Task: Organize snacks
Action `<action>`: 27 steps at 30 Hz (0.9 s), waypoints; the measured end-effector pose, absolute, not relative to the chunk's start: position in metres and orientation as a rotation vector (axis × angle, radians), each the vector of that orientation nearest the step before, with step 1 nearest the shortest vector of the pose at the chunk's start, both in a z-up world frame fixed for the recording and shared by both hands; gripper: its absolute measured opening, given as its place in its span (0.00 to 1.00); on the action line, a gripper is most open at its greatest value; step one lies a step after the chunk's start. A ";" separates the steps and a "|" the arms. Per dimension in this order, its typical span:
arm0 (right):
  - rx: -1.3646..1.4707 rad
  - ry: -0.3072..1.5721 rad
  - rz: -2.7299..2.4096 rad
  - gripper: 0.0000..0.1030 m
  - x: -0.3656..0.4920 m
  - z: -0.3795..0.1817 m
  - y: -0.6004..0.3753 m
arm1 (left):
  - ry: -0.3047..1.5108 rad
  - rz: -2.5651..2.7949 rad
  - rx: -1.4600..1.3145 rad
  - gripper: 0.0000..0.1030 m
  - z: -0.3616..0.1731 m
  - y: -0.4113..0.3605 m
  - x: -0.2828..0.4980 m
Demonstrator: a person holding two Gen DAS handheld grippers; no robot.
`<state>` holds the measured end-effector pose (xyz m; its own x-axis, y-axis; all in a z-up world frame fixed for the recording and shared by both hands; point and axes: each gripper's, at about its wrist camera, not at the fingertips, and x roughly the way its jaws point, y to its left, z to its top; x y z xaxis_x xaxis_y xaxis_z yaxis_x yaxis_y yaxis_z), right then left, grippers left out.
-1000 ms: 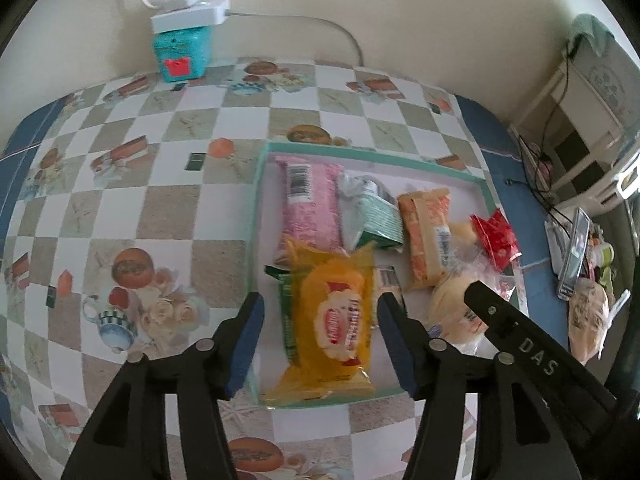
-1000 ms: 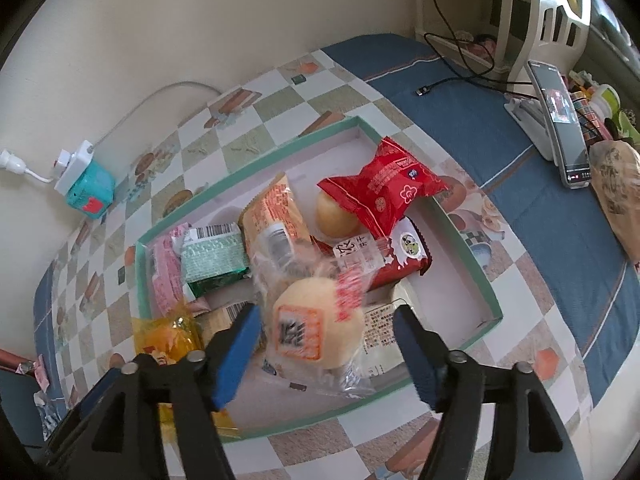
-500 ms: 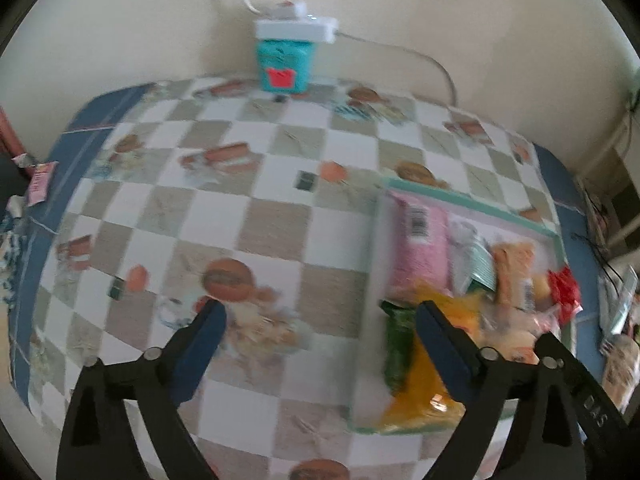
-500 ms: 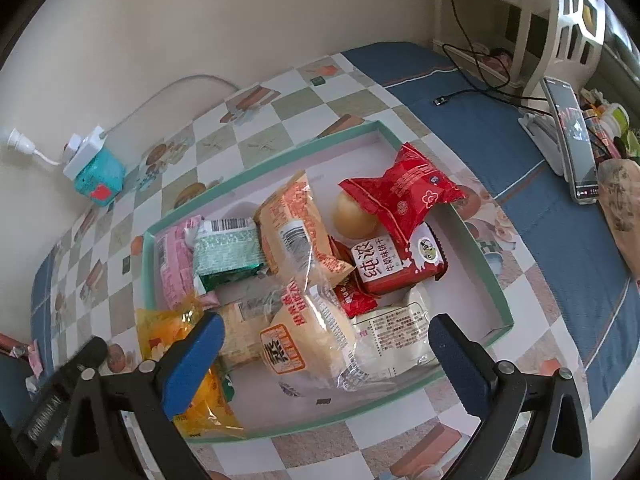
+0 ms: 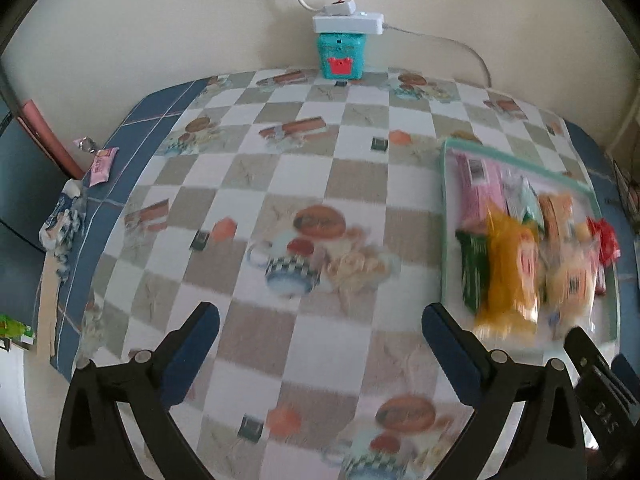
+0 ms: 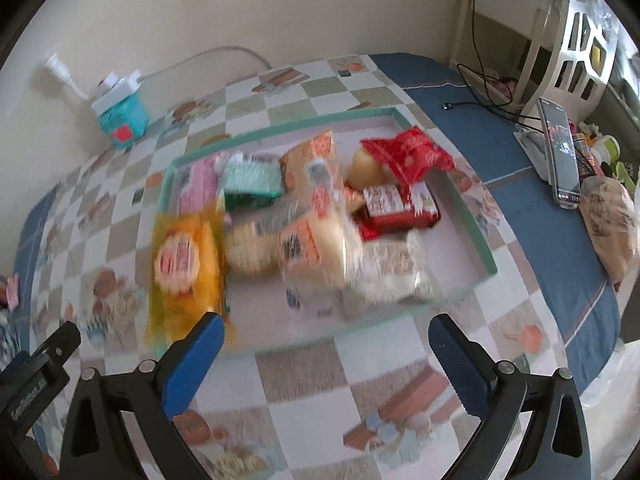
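The checkered surface (image 5: 280, 184) carries a green-rimmed tray (image 6: 472, 220) full of snack packets (image 6: 304, 240). The left gripper (image 5: 320, 332) and right gripper (image 6: 326, 340) hover with jaws spread wide, holding nothing.

Teal box (image 5: 340, 57) under power strip (image 5: 347, 23); phone (image 6: 559, 156)

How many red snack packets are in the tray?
2: a red pouch at the tray's far right, and a red-and-white packet just below it. Others may be hidden underneath.
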<state>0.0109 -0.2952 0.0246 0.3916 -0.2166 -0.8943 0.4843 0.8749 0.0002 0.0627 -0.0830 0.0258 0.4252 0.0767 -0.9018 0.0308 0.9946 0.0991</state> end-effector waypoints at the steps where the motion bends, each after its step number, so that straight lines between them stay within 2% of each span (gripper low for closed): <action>1: 0.279 1.086 -0.441 1.00 0.005 0.022 -0.291 | 1.133 0.032 0.116 0.98 0.025 -0.082 0.056; 8: 0.226 1.116 -0.425 1.00 -0.019 0.014 -0.271 | 1.112 0.060 0.240 0.98 0.024 -0.080 0.024; 27: 0.187 1.126 -0.430 1.00 -0.025 0.008 -0.260 | 1.148 0.061 0.219 0.98 0.014 -0.065 0.021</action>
